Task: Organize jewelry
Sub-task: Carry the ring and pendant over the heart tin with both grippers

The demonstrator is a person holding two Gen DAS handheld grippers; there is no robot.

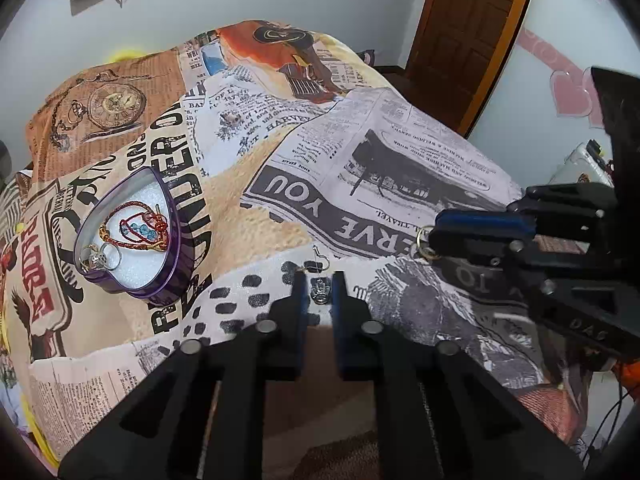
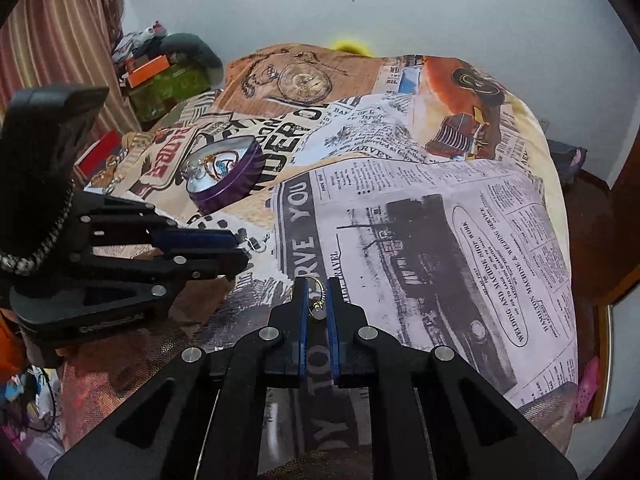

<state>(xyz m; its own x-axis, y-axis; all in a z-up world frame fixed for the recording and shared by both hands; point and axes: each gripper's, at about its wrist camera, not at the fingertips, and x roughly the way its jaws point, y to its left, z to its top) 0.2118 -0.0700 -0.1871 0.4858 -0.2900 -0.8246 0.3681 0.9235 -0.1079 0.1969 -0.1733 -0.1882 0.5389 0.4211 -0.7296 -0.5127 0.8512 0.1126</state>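
L gripper (image 1: 319, 286) is sitting low over the newspaper-print bedspread (image 1: 400, 168), fingers parted w/ a narrow gap. A silver charm earring (image 1: 320, 295) is lying in that gap on the cloth; its hook is reaching out past the tips toward 12 o'clock. Cannot tell if the pads are touching it; it looks unclamped.

R gripper (image 2: 316, 294) is positioned at approx. 3 o'clock from the L one, tips near each other. Its fingers are framing a gold hoop earring (image 2: 314, 294) w/ a pale bead hanging below; the hoop is lying against the left finger. Firm grip vs. loose contact: cannot tell. In the L wrist view the same hoop is showing at the R gripper's tip.

Further out, at approx. 10 o'clock from the L gripper, a purple heart-shaped tin (image 1: 132, 236) is standing open on the bedspread. Inside, on white padding: a red braided bracelet (image 1: 136, 226), blue beads (image 1: 140, 232), and silver rings (image 1: 102, 258) near the tin's point.

Beyond the bed: white wall, wooden door (image 1: 464, 28) at 1 o'clock.
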